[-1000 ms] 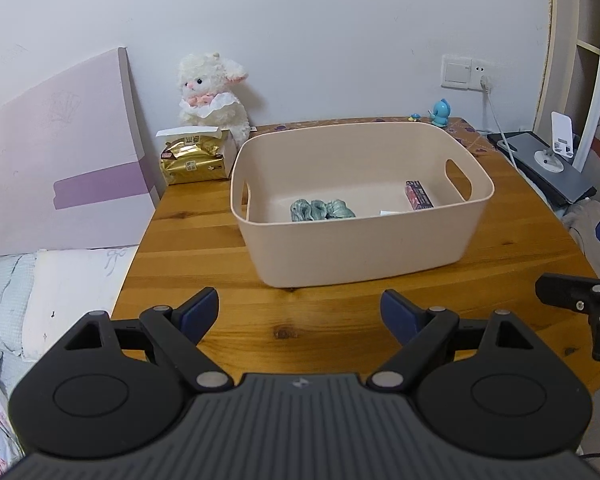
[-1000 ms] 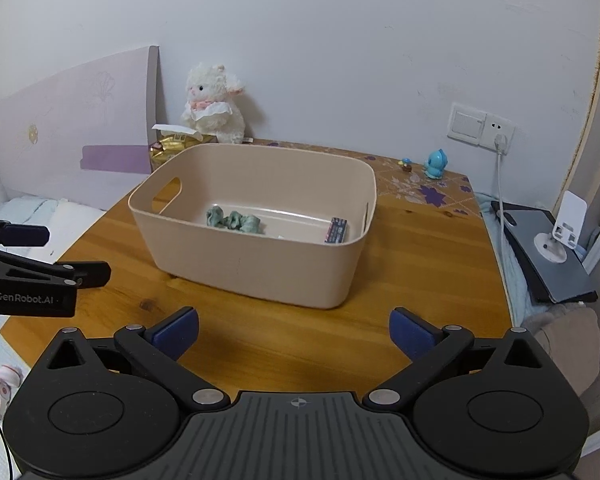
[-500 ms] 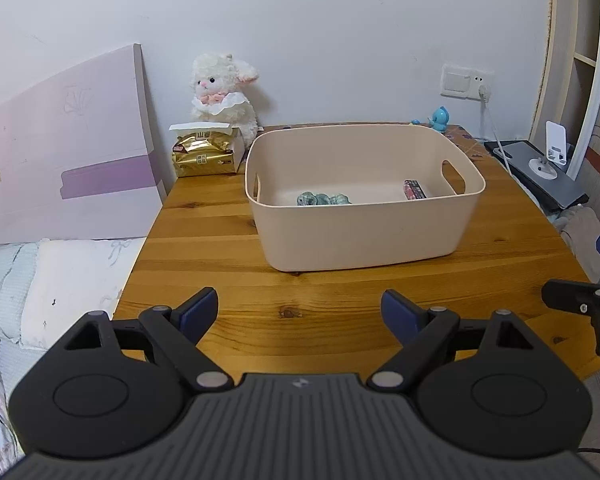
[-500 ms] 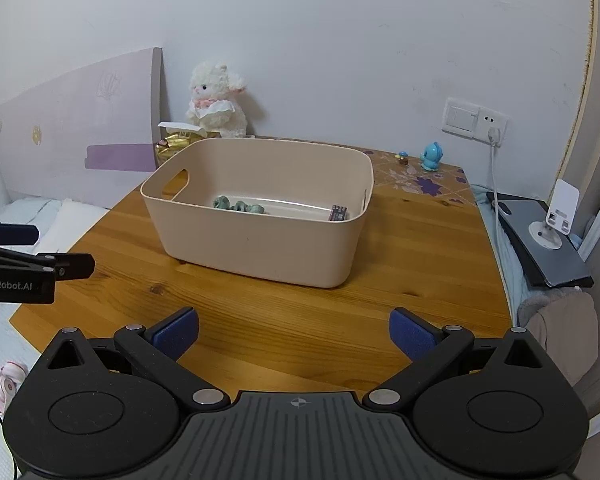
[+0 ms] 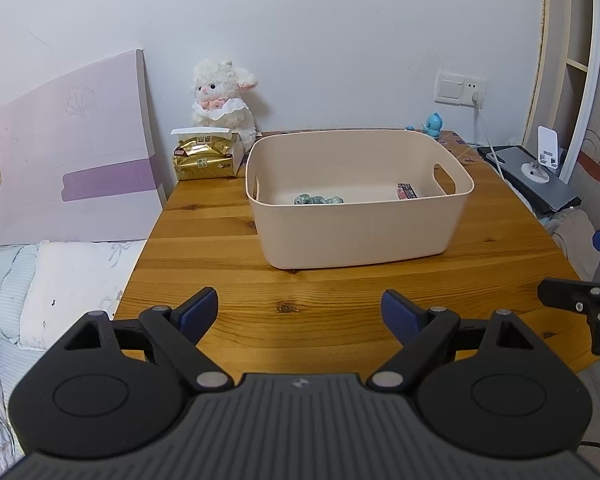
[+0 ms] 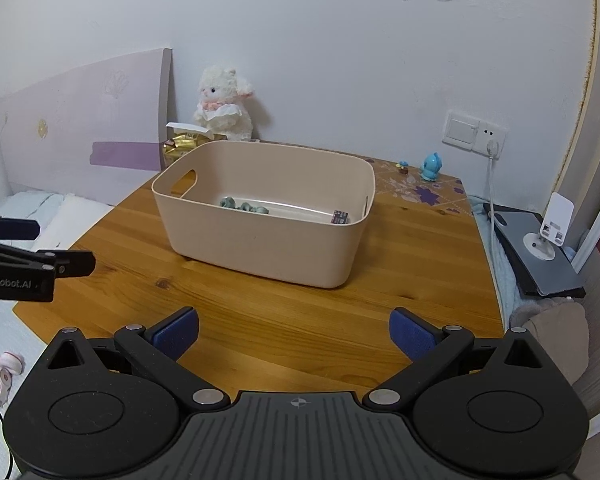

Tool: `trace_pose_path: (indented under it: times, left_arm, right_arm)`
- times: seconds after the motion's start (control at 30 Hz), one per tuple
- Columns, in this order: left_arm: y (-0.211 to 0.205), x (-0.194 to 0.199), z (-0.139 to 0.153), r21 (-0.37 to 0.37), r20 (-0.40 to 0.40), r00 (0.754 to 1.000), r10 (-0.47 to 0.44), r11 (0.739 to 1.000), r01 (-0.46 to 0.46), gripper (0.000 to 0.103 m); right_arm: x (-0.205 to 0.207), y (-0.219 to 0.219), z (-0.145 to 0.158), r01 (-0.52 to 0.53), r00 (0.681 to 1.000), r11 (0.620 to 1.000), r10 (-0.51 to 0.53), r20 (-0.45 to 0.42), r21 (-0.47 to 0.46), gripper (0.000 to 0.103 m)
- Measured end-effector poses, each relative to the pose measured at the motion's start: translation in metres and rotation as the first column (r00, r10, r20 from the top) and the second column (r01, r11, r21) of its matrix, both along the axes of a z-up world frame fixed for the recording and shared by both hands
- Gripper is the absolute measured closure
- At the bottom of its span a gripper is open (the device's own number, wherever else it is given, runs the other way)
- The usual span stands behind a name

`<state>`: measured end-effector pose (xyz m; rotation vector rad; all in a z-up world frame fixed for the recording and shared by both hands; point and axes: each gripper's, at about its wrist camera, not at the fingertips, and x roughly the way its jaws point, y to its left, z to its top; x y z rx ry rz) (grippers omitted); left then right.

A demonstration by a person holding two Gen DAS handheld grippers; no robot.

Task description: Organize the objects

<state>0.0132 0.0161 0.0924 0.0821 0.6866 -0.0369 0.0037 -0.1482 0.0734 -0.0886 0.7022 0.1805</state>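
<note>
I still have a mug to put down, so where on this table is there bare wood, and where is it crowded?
Bare table lies between the beige bin and the near edge, and left of the bin. In the right wrist view, wood right of the bin is free. The back is crowded: gold pack, plush lamb, blue figurine.
</note>
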Motion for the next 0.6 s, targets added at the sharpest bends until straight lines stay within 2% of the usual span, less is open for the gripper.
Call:
trace_pose_path:
  times: [0.6]
  left_arm:
    - [-0.0022,-0.0014,0.0044,0.023,0.02,1.0,-0.023,0.999,0.022,0.014]
  right_arm:
    - [0.0084,-0.0008,-0.0066,0.03,0.999,0.999,-0.03,-0.032,-0.012,0.0]
